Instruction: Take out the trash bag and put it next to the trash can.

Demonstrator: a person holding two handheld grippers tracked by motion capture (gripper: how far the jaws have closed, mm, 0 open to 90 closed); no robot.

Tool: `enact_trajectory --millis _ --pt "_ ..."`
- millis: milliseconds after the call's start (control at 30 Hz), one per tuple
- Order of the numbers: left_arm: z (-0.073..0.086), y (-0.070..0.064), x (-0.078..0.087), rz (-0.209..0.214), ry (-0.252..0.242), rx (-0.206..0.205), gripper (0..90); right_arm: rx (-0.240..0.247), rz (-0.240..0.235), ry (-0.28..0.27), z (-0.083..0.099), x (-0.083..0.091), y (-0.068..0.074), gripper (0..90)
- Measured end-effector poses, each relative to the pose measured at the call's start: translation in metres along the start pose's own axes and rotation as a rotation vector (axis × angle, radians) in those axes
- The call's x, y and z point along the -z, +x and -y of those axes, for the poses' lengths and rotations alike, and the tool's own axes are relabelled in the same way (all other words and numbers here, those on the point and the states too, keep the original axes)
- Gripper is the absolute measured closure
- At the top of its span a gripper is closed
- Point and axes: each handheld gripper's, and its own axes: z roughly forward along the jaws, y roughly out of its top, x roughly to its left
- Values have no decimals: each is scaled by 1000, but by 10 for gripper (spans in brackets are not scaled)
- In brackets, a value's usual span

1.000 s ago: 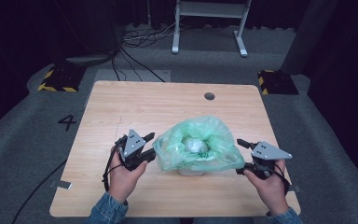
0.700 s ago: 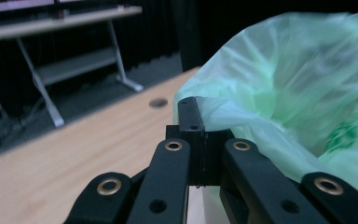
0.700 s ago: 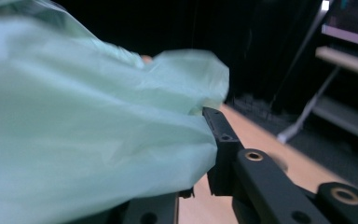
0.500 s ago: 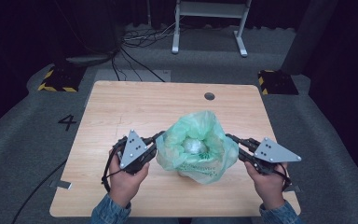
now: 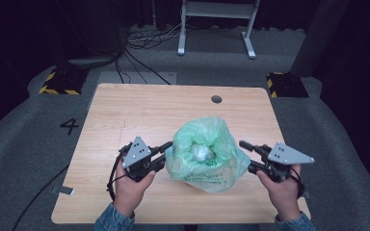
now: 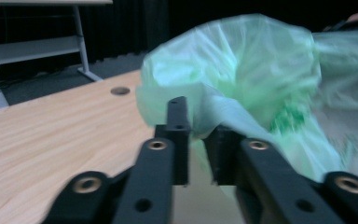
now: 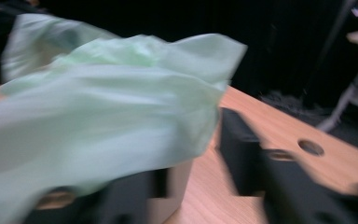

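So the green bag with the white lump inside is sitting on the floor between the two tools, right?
Not the floor. The green bag, with the white lump inside, sits on the wooden table between the left tool and right tool; the high view shows it.

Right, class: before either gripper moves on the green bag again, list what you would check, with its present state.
1. Left gripper pinching the bag: ok, film sits between its jaws.
2. Right gripper gripping the bag: cannot tell, the film drapes over one jaw.
3. Bag mouth open: ok, a white bundle shows inside.
4. Bag resting on the table: ok.
5. Right gripper view sharp: not ok, blurred.
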Motion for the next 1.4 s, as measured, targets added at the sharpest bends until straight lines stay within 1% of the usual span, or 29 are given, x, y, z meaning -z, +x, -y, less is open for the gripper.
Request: enact_trajectory --millis 33,67,100,133,167,200,267,367,433,467,500,567,600,633,667,700,733,833,900,1033,1067,1100,1133,1167,1200,1233,1300,1367,1400 --pt "-2 2 -5 -5 -1 12 663 -27 14 -4 -4 -6 -4 421" --pt "-5 5 -9 -9 11 11 682 -17 22 -4 -8 -13 -8 454" --pt "-7 6 -12 -12 16 8 735 7 21 14 -12 -19 -12 576" --pt "-9 5 -13 -8 26 7 834 29 -4 35 -16 -24 -14 709" --pt "-12 4 -14 -6 17 1 896 39 -27 37 -20 -29 -15 755" --pt "-15 3 -13 -9 5 -17 897 56 -36 26 -25 -33 -14 832" --pt "-20 -3 -10 -13 -35 -53 898 101 -33 -12 -33 -36 -9 876" --pt "-27 -11 -2 -3 -93 -94 898 145 -64 -115 -40 -32 3 876" --pt "-29 -14 -1 9 -90 -107 898 152 -105 -146 -41 -28 10 838" --pt "-30 -16 -2 27 -83 -110 897 151 -123 -149 -42 -27 13 812" --pt "-31 -17 -4 55 -81 -102 897 147 -161 -152 -42 -28 16 767" --pt "-32 -21 -10 115 -70 -85 896 126 -275 -109 -43 -34 21 613" --pt "-33 -23 -13 129 -67 -82 894 125 -307 -75 -44 -38 24 526" --pt "-34 -25 -15 138 -62 -84 893 138 -307 -38 -44 -42 27 418" --pt "-35 -28 -17 147 -62 -81 893 152 -286 7 -43 -46 30 315" --pt "-36 -29 -20 162 -62 -74 893 161 -268 37 -43 -51 32 237" --pt "-37 -31 -22 175 -64 -66 894 163 -259 51 -42 -55 34 195" --pt "-38 -35 -27 205 -44 -63 895 170 -242 106 -40 -69 38 159" --pt "-38 -38 -31 229 -31 -65 896 173 -264 126 -40 -78 42 174" --pt "-36 -46 -37 281 -2 -68 896 169 -281 151 -42 -92 49 201" --pt "-35 -47 -38 291 7 -68 896 167 -282 156 -43 -95 50 234" --pt "-34 -49 -39 296 7 -71 896 160 -283 169 -44 -97 51 347" --pt "-34 -49 -39 296 7 -71 896 164 -298 185 -45 -98 51 495" --pt "-34 -51 -39 302 15 -81 895 159 -313 200 -46 -99 51 595" --pt "-33 -51 -38 294 12 -82 889 153 -314 207 -46 -99 51 724" --pt "-33 -51 -37 282 8 -90 859 153 -313 214 -47 -98 50 809" --pt "-32 -49 -32 254 -1 -87 782 132 -307 211 -49 -97 49 877" --pt "-31 -45 -26 201 -23 -77 627 120 -289 200 -50 -96 48 890" --pt "-31 -43 -22 184 -30 -70 577 116 -284 194 -51 -95 47 892"
